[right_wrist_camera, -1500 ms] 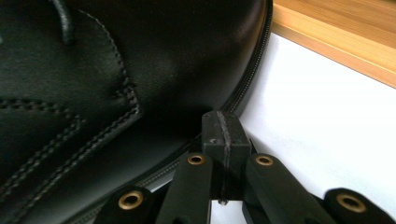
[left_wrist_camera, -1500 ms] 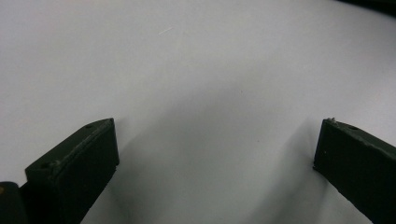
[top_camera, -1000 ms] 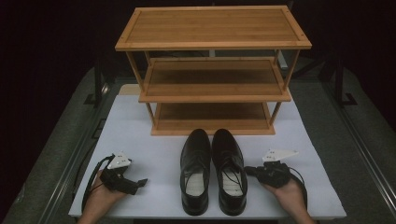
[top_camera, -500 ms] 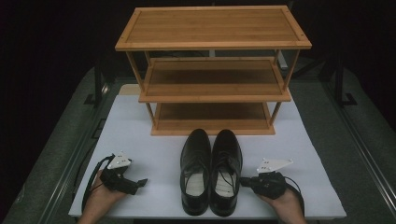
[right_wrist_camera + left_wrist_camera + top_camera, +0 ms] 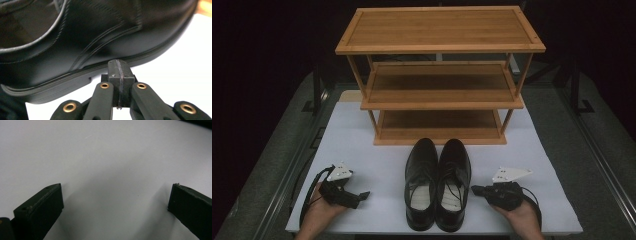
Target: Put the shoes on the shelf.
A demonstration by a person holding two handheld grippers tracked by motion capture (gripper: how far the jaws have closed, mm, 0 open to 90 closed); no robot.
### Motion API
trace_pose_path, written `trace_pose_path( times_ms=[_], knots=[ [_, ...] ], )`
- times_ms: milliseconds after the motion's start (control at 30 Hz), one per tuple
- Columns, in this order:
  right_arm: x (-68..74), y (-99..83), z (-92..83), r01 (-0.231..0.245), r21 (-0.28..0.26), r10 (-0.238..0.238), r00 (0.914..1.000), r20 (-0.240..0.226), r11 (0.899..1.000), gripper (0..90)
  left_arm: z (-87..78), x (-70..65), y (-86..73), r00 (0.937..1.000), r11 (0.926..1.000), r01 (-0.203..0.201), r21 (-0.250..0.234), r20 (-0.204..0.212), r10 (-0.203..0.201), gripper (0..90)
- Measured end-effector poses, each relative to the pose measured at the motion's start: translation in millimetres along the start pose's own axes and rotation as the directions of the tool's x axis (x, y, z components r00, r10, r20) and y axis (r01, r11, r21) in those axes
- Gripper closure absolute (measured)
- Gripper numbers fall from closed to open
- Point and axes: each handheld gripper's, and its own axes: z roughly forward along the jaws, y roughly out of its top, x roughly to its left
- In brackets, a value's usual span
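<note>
A pair of black leather shoes stands side by side on the white mat (image 5: 377,150), toes toward the rack: the left shoe (image 5: 421,180) and the right shoe (image 5: 454,180). My right gripper (image 5: 474,190) lies level just right of the right shoe, its tip pointing at the shoe's side. In the right gripper view its pads (image 5: 119,68) meet with nothing between them, right by the shoe's sole (image 5: 100,37); the jaws have just been opening a touch. My left gripper (image 5: 362,195) rests at the mat's front left, open wide (image 5: 116,200) over bare mat.
A three-tier bamboo shoe rack (image 5: 439,75) stands at the back of the mat, its shelves bare. The mat's front edge runs just below both hands. Dark grey table surface (image 5: 287,150) and metal rails flank the mat.
My right gripper has shifted a little left and down, closer to the right shoe's side. The left gripper has stayed put.
</note>
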Motion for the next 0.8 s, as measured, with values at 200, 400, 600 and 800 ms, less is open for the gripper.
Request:
trace_pose_path(
  times_ms=[200, 400, 600, 800],
  knots=[
    [-6.8, 4.9, -11.4, -0.031, -0.022, 0.032, 0.9989, 0.033, 0.999, 68.4, -1.9, -0.7, 2.1, 0.9998, 0.9999, 0.013, -0.010, 0.015, -0.013, 0.0],
    [-7.0, 16.3, -21.6, -0.033, -0.055, 0.035, 0.9987, 0.037, 0.998, 54.2, -13.6, -16.0, 24.0, 0.9976, 0.9968, 0.013, -0.079, 0.068, -0.008, 7.6],
    [-0.5, 31.5, -27.6, -0.009, -0.090, 0.012, 0.9994, 0.033, 0.996, 45.5, -19.9, -35.6, 50.3, 0.9930, 0.9916, -0.007, -0.129, 0.116, 0.022, 14.9],
    [4.8, 44.7, -26.6, -0.006, -0.129, 0.006, 1.0000, -0.001, 0.992, 40.9, -23.9, -53.6, 79.6, 0.9857, 0.9847, -0.037, -0.171, 0.156, 0.064, 14.9]
  ],
)
